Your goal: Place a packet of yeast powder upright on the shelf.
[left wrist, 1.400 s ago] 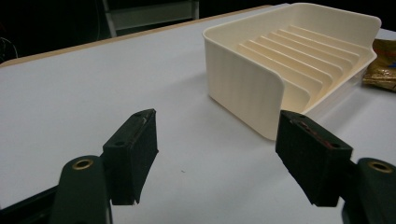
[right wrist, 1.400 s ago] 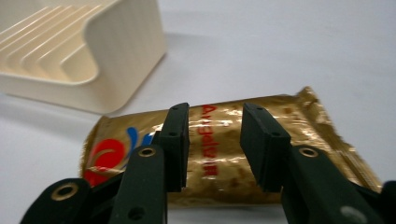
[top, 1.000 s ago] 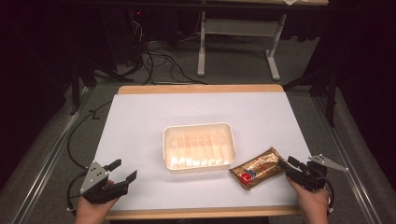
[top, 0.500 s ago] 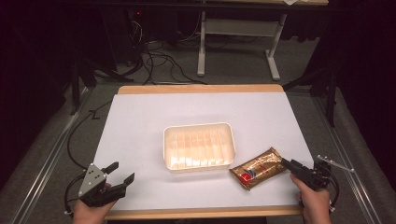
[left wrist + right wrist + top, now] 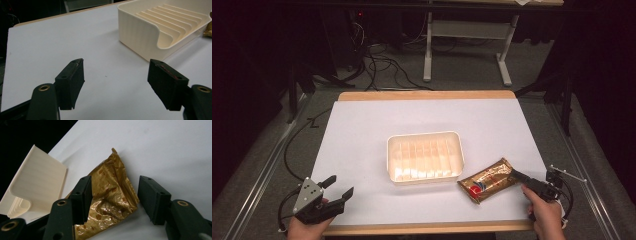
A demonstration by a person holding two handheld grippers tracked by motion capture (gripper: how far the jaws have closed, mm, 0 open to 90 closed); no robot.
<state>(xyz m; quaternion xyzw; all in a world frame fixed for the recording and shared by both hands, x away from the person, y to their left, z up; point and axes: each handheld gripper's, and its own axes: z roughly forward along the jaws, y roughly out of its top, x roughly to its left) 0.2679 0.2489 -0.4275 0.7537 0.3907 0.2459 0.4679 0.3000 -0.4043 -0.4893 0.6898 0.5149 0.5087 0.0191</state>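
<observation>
Right claw [image 5: 518, 176] sat at the bench's near right corner, jaws just closing in around the gold snack packet's [image 5: 488, 180] right end, not yet pinching. Packet's long axis ran toward the tray [image 5: 423, 178]. Left claw [image 5: 337, 189] was spread, empty, at near left corner, far.

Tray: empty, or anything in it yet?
Empty. The tray shows only its bare ribbed floor; the gold packet lies on the table beside its corner, outside it.
</observation>
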